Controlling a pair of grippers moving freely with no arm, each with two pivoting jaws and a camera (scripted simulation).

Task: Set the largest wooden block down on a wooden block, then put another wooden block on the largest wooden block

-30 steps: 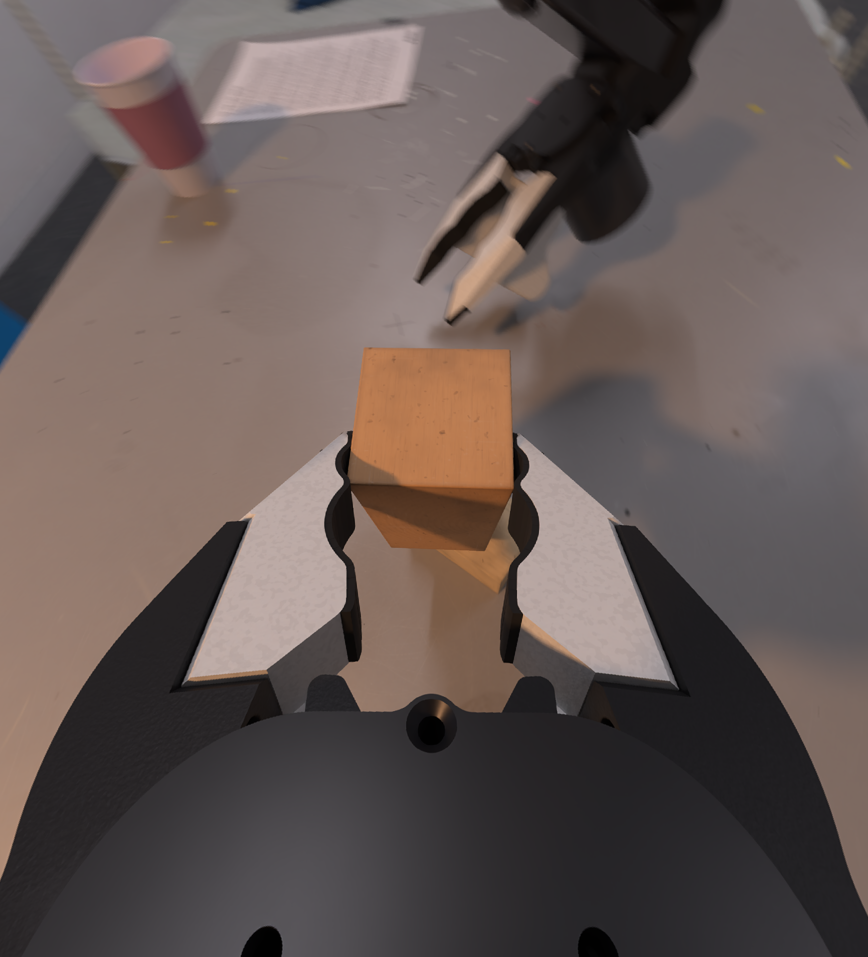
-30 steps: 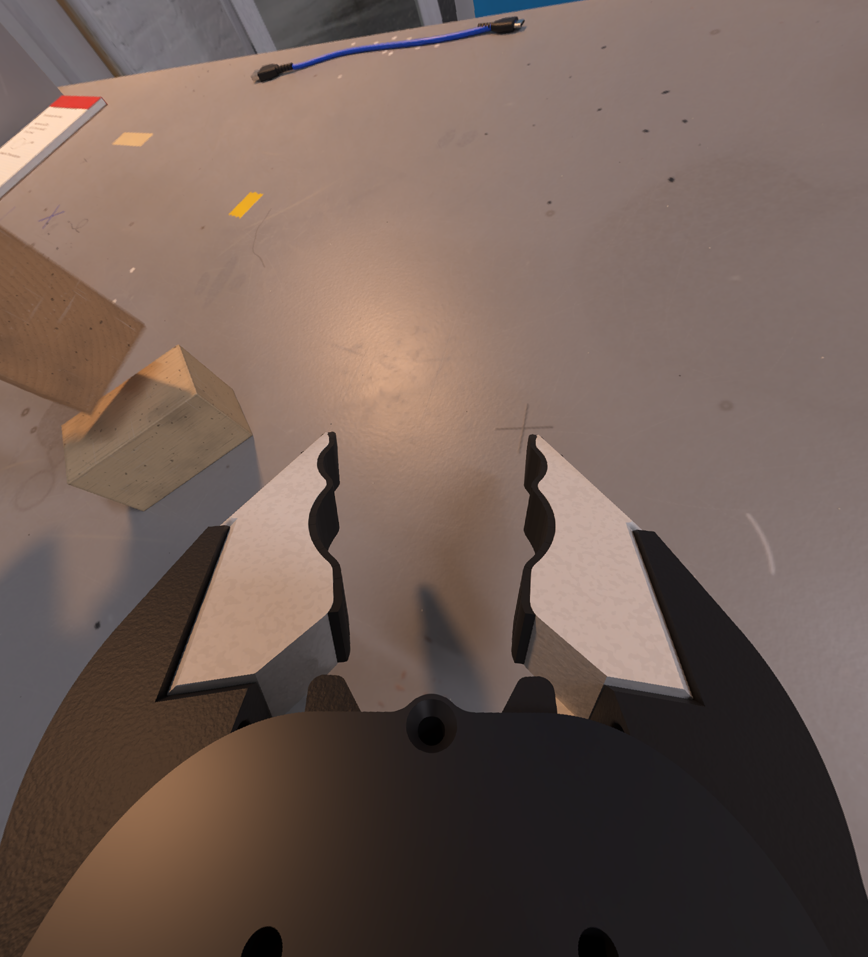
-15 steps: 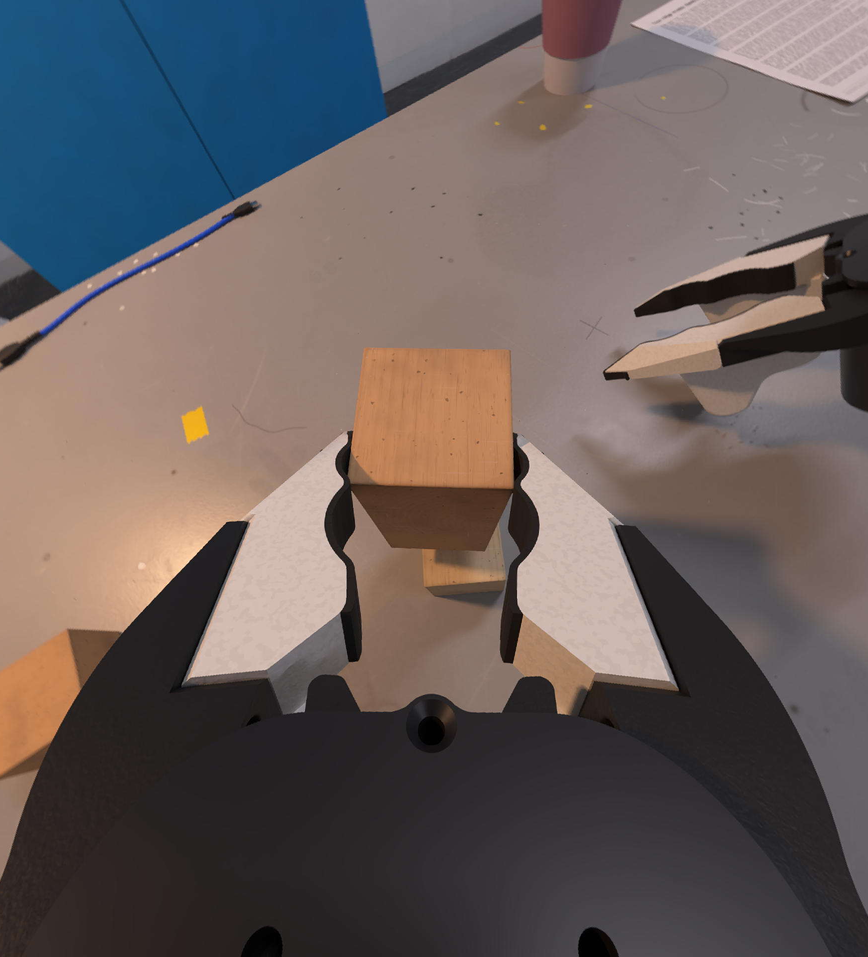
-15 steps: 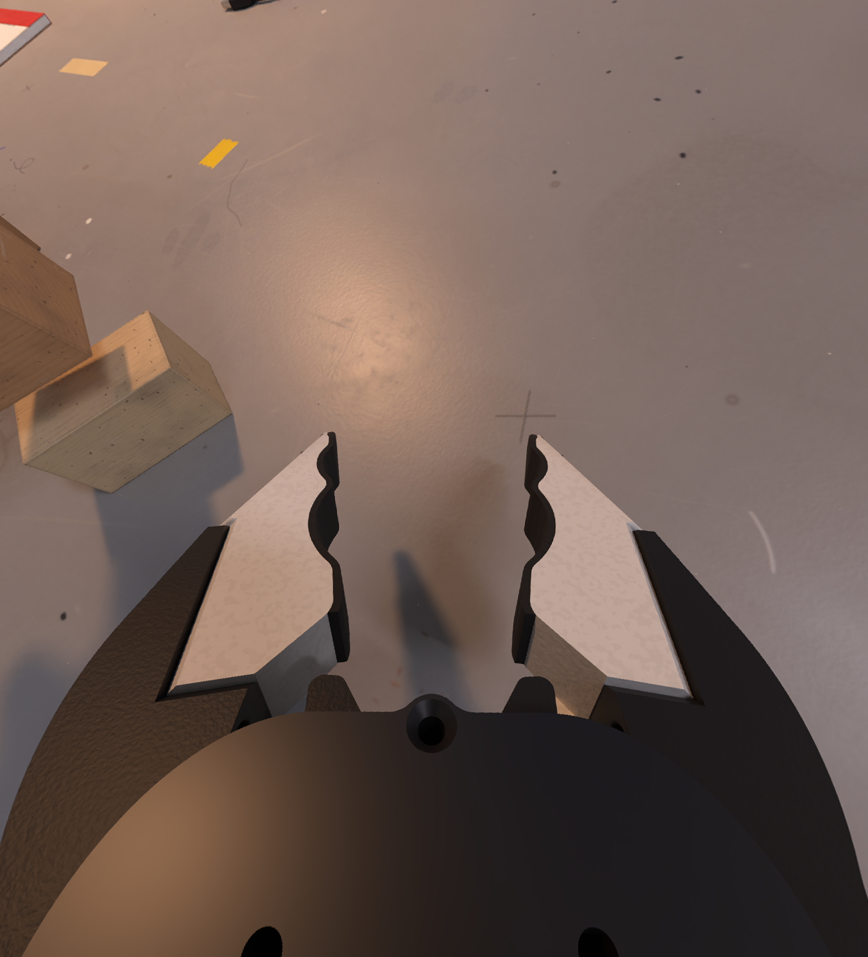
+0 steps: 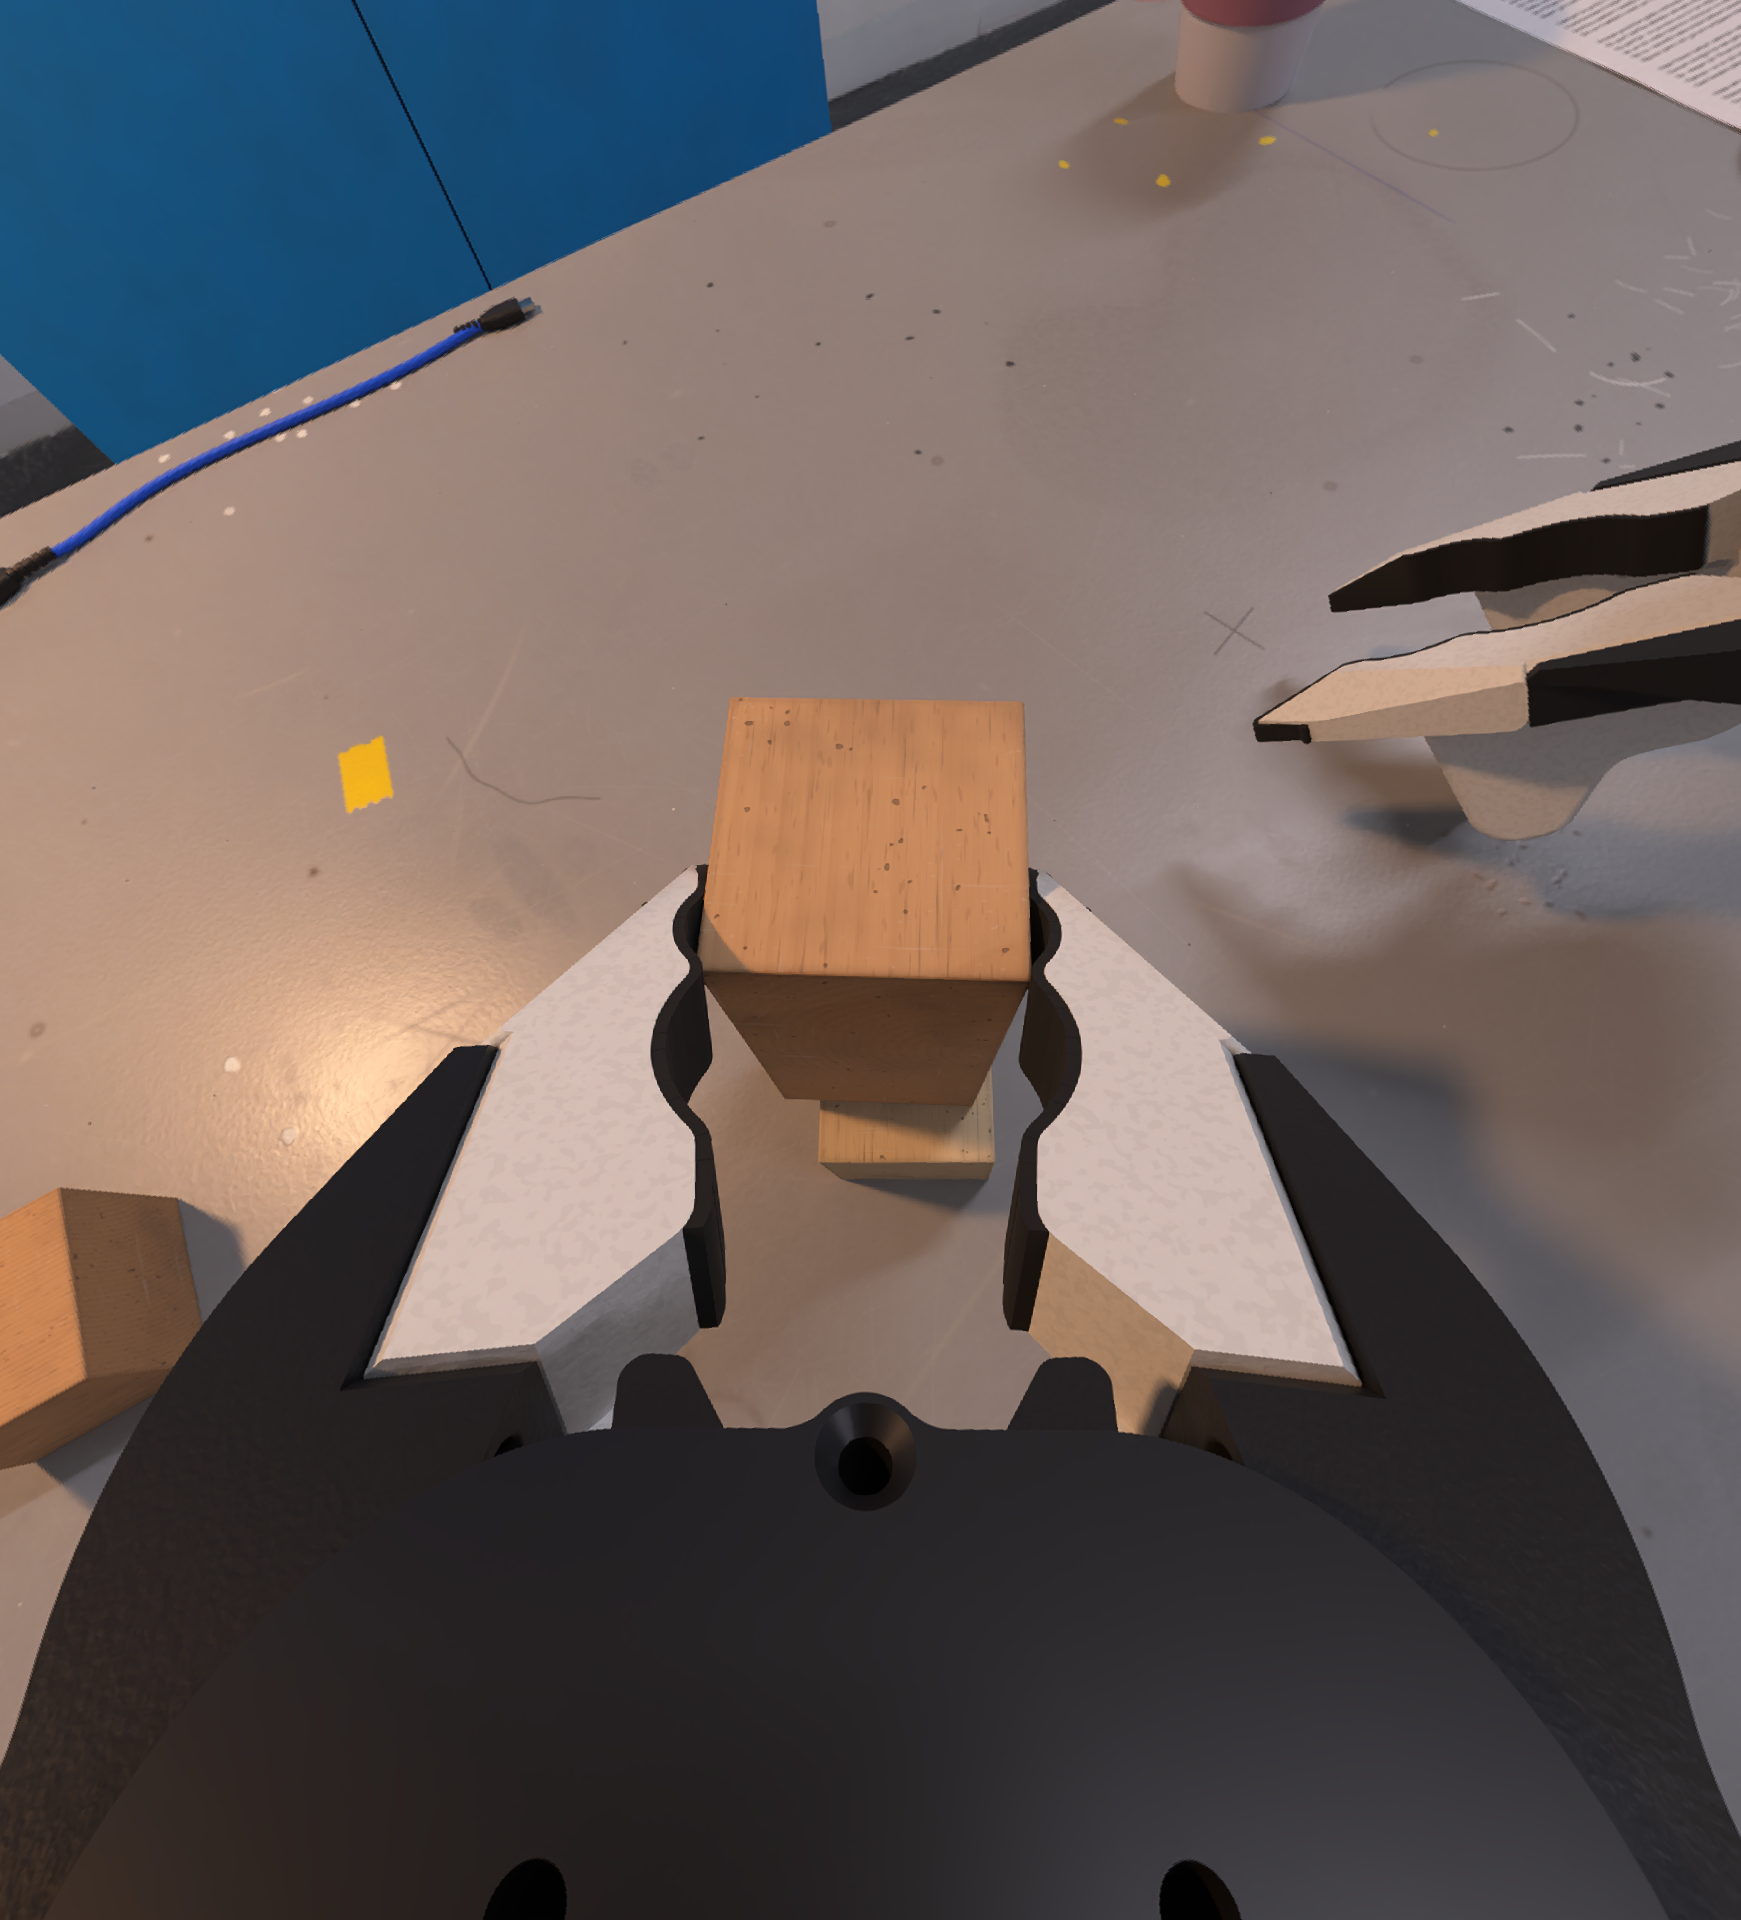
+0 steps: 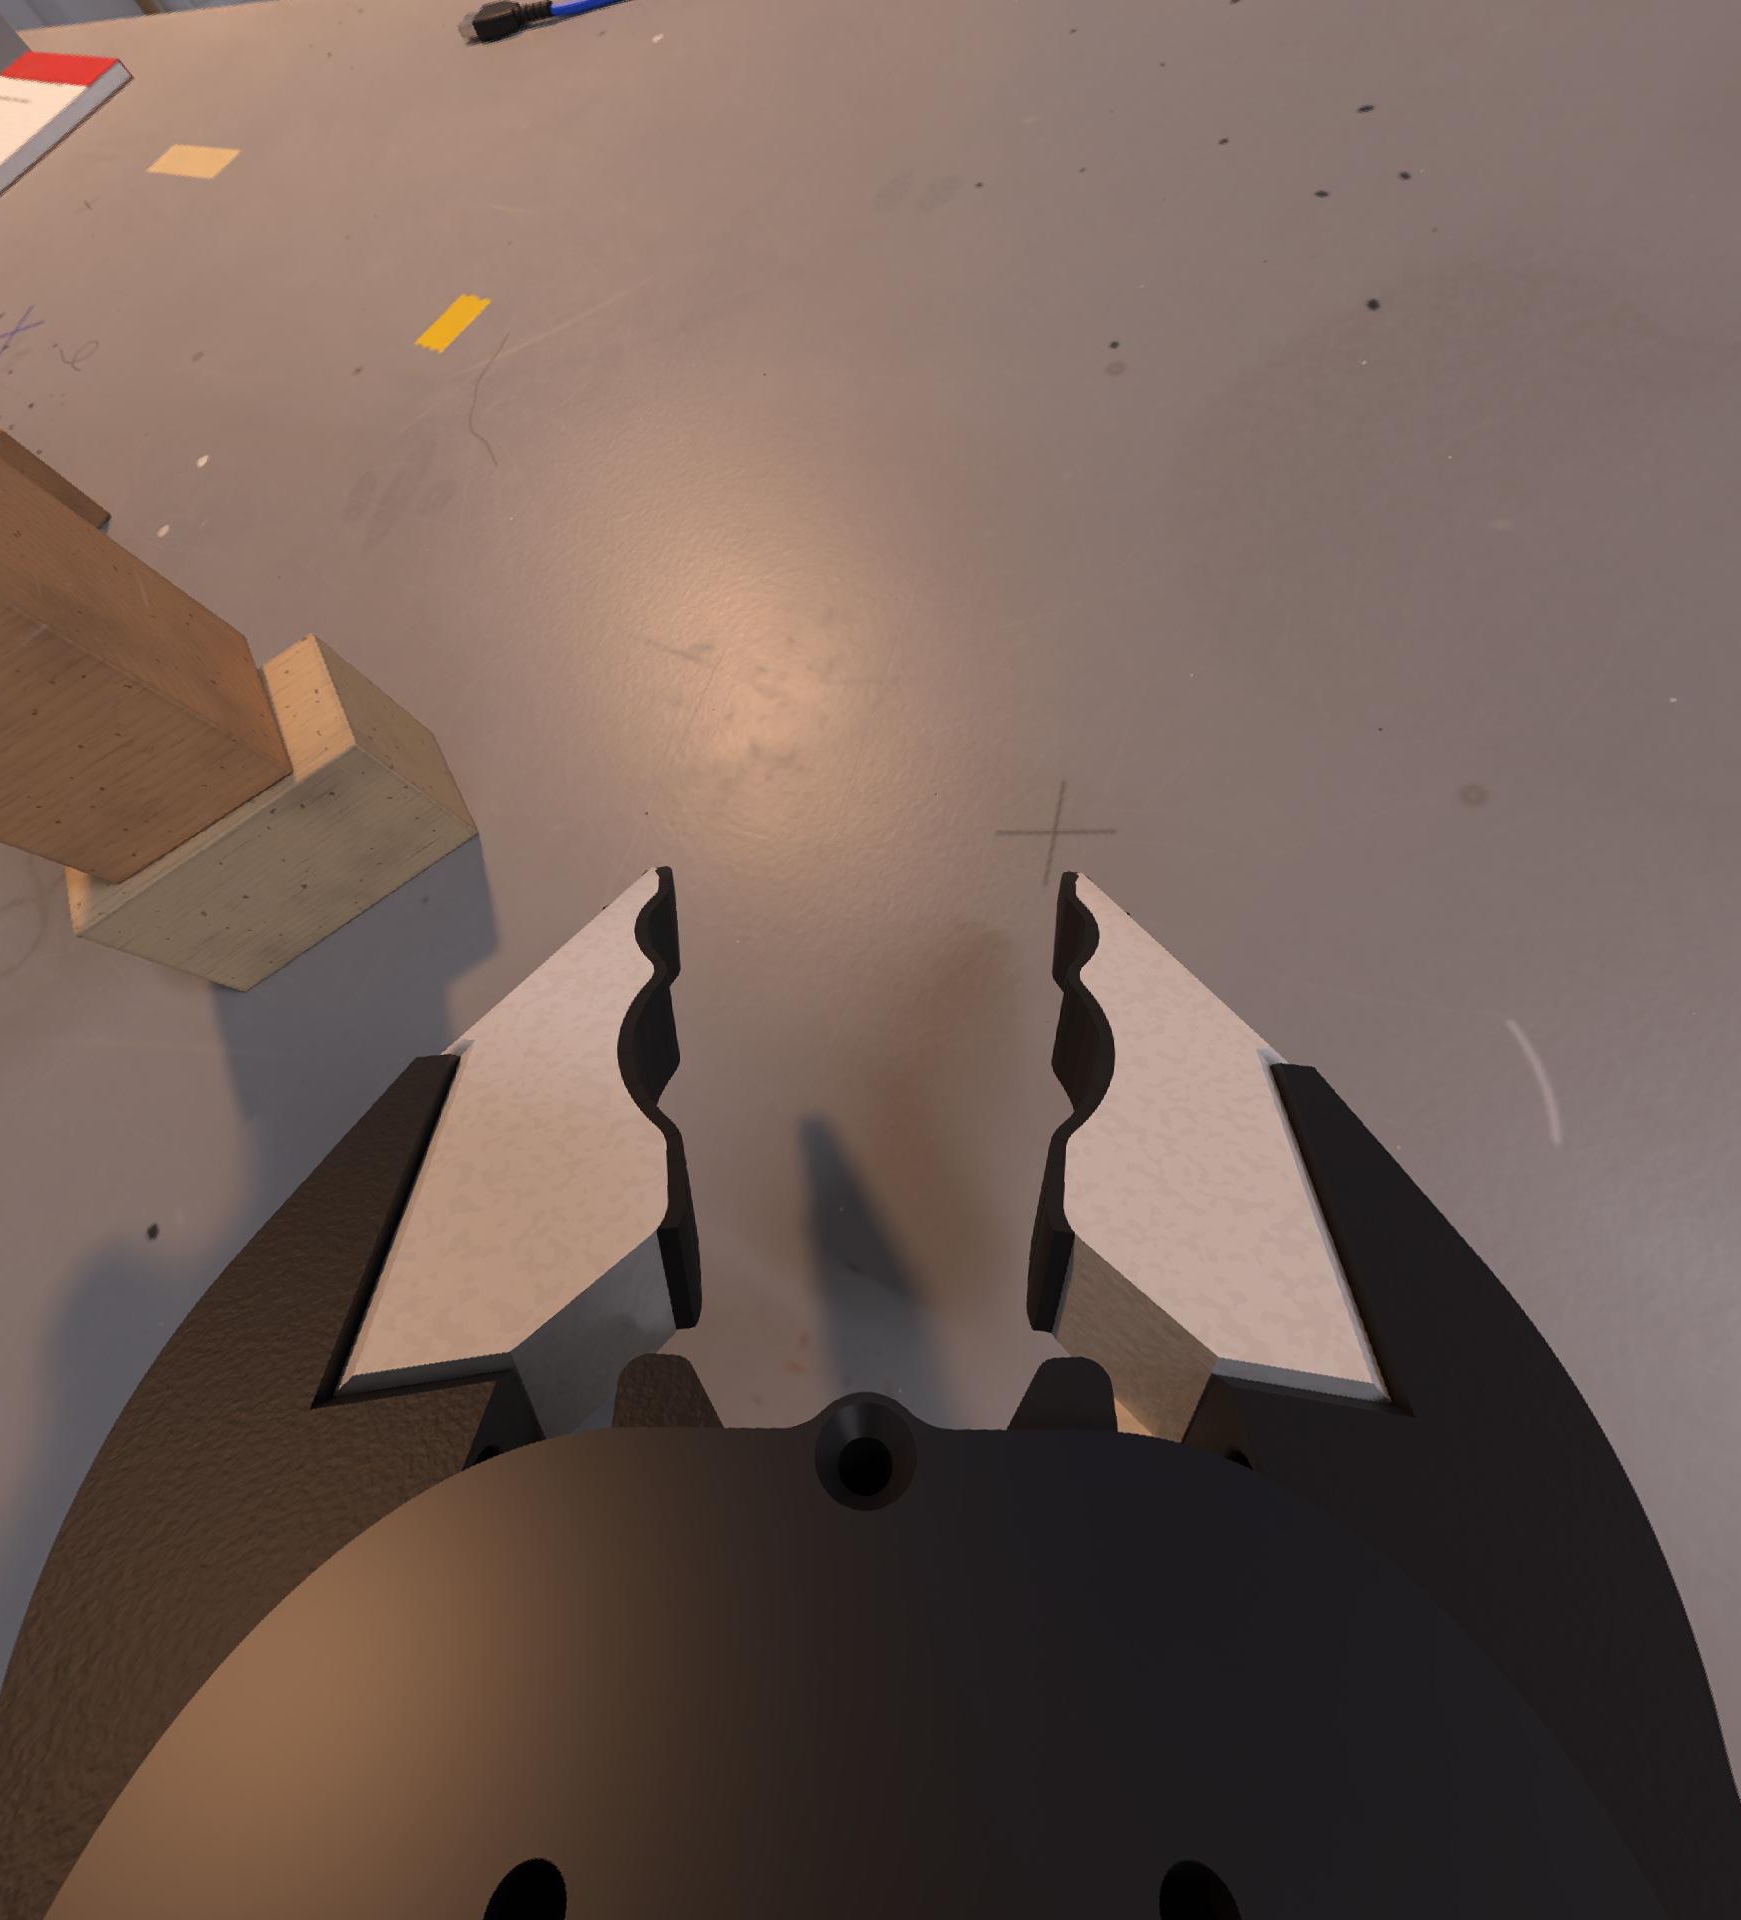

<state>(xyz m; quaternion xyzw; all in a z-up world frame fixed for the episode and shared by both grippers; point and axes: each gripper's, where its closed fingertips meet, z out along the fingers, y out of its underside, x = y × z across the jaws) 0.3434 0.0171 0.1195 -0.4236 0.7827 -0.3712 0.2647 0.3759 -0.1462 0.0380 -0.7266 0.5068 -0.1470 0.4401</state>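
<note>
Left gripper [image 5: 866,914]: I have its fingers [image 5: 575,1122] clamped on the big block, one on each side face, gripping it near the tips.
Big block [image 5: 871,842]: I see it upright between the tips, its top face above the fingers and its lower end reaching down past them. From the right wrist view the same block [image 6: 66,686] sits over the pale block with its bottom edge at that block's top; I cannot tell whether the two touch.
Pale block [image 5: 907,1138]: it lies flat on the tabletop straight under the big block, showing in the gap between my left fingers. In the right wrist view [image 6: 326,831] it is partly covered by the big block.
Third block [image 5: 35,1330]: it lies on the tabletop to the left of my left gripper, well apart from the stack.
Right gripper [image 6: 866,883]: its fingers [image 6: 554,1122] are spread apart with nothing between them, hovering over bare tabletop to the right of the blocks. In the left wrist view it [image 5: 1313,665] points in from the right.
Tabletop [image 5: 845,468]: grey and scuffed, with a blue cable [image 5: 222,457], a yellow tape scrap [image 5: 365,774], a cup [image 5: 1235,52] and a printed sheet [image 5: 1676,73] toward the far edge.
</note>
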